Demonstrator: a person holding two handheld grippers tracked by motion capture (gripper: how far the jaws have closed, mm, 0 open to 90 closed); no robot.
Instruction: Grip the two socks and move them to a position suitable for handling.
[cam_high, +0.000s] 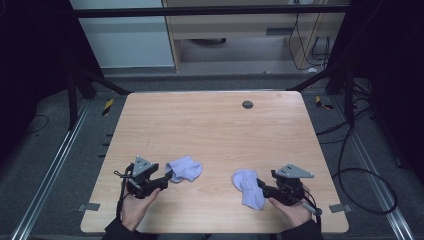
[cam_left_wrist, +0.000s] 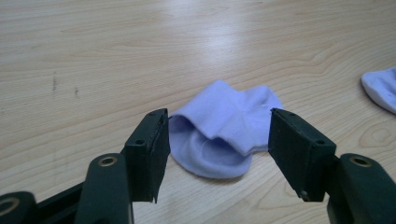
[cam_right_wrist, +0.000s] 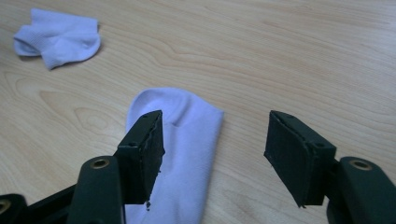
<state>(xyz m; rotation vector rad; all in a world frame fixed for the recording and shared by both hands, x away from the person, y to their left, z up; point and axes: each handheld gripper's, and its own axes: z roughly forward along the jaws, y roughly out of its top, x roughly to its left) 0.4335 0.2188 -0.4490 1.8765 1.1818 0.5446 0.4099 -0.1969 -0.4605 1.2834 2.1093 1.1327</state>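
Note:
Two pale lilac ankle socks lie on the wooden table (cam_high: 215, 130). The left sock (cam_high: 184, 168) (cam_left_wrist: 224, 126) is crumpled, and my left gripper (cam_high: 167, 175) (cam_left_wrist: 217, 126) reaches it from the left; its jaws stand open on either side of the sock's near end without pressing it. The right sock (cam_high: 248, 187) (cam_right_wrist: 187, 140) lies flat and long. My right gripper (cam_high: 260, 186) (cam_right_wrist: 215, 126) comes at it from the right, open, with one jaw over the sock and the other over bare wood. Each gripper view also shows the other sock (cam_left_wrist: 380, 86) (cam_right_wrist: 58, 37) farther off.
A dark round grommet (cam_high: 247, 104) sits near the table's far edge. Metal brackets (cam_high: 89, 206) (cam_high: 338, 208) stick out at the front corners. Cables (cam_high: 350, 170) lie on the floor to the right. A person's hands hold both grippers at the near edge.

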